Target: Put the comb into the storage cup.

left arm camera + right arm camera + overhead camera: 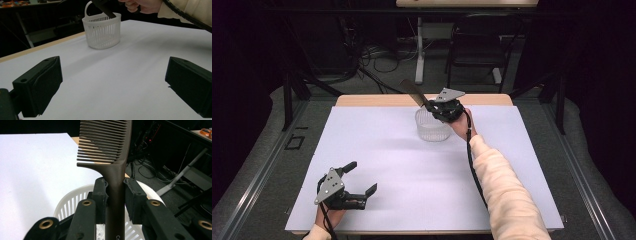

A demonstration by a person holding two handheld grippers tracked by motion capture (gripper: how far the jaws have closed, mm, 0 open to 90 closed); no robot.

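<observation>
Dark room, cables on the floor behind; white sheet-covered table [412, 170] in front of me; my right gripper [115, 195] has both jaws clamped on the handle of a dark brown plastic comb [110, 147], teeth end pointing up and away, held right above the white slotted plastic basket [432, 127] at the table's far side; my left gripper [357, 179] rests low near the table's near-left edge, jaws spread wide with nothing between them, well apart from the basket.
</observation>
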